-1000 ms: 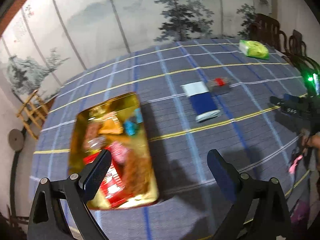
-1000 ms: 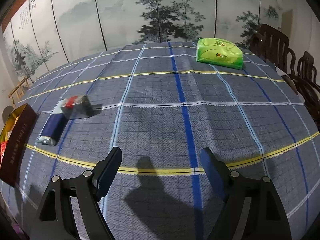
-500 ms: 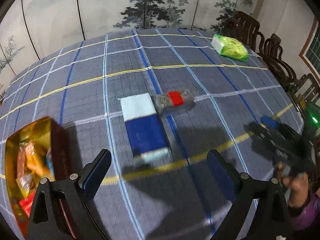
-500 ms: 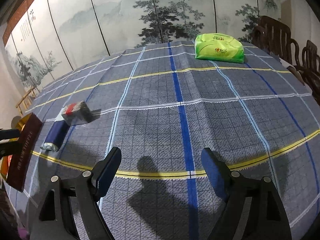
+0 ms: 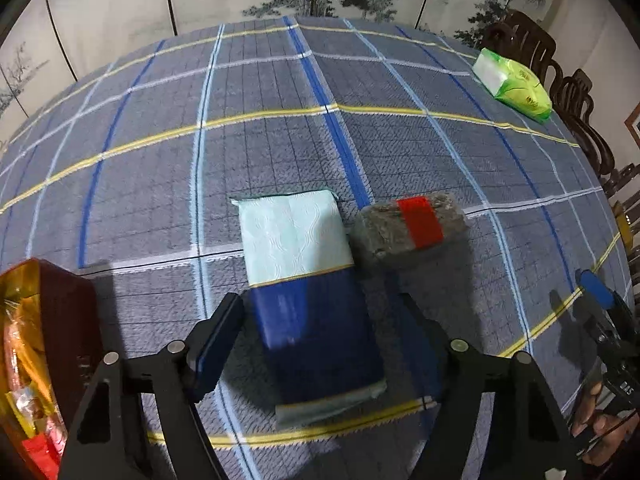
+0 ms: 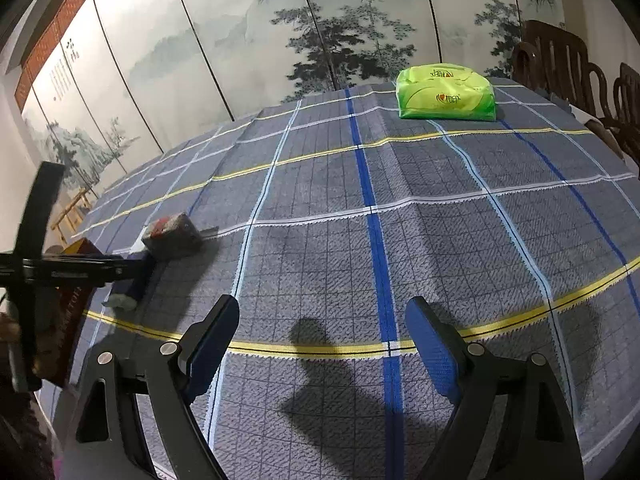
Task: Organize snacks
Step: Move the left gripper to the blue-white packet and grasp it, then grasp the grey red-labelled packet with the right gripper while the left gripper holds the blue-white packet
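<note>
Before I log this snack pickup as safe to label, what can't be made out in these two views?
- Tin, left wrist view: cut off by the frame's left edge; its snacks blurred.
- Blue-and-white pack, right wrist view: mostly hidden behind the left gripper, whose jaws are closing around it; contact unclear.
- Red-banded grey pack: label too small.
- Person's hand: partly cut off at the bottom right of the left wrist view.

Dim indoor light falls from above and behind me, throwing soft dark shadows of both tools forward across the checked tablecloth (image 6: 440, 216). Fisheye distortion bows the cloth's stripes and blackens every corner. In my left view the blue and white packet (image 5: 308, 292) smears slightly at its near end; the gold tin (image 5: 24, 360) glares yellow.
</note>
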The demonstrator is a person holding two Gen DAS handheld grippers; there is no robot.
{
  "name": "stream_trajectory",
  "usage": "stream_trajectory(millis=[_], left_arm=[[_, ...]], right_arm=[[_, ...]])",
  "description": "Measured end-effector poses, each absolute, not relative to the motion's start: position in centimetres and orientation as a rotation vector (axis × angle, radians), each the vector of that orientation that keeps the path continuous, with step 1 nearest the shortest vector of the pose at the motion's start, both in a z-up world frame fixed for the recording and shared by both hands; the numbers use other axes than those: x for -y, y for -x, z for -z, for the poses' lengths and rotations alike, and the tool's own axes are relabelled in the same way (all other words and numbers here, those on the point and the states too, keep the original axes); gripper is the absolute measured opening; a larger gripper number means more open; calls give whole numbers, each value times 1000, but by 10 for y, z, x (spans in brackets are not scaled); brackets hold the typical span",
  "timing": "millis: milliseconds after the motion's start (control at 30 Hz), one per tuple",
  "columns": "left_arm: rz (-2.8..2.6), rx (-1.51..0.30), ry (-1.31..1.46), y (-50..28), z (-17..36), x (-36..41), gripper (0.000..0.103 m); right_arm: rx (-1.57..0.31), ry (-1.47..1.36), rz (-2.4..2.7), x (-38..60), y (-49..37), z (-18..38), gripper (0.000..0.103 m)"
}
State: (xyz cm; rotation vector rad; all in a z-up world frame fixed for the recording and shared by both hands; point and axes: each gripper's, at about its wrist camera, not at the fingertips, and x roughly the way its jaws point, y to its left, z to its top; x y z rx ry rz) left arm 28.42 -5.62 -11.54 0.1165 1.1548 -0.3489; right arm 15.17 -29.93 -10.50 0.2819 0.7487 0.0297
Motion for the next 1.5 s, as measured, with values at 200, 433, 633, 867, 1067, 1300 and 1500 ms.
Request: stream_trajectory(millis=[200,433,633,867,1067,1300,1500], left_arm=[[334,-1101,-183,-278,114,58,47],[361,-1070,-76,-235,96,47,47],[371,-1014,-58,-187,66,42,47],[367,-972,-61,-153,45,37,47],[354,-957,-61,-140,34,28,47],[321,-963,-52,-140,30,18,47],[304,-965,-52,-143,29,15,47]], right_arm=[[-762,-283,-32,299,-153,106,86],[-780,-281,-19,299,-158,108,86],[-802,-265,-9,296,-161,110,86],[-807,-255,1,296,-162,111,87],[-821,-217,9,291,-164,112,89],[-777,-147,-181,257,-171,100,89],[-767,-20,-281,211,-199,90,89]])
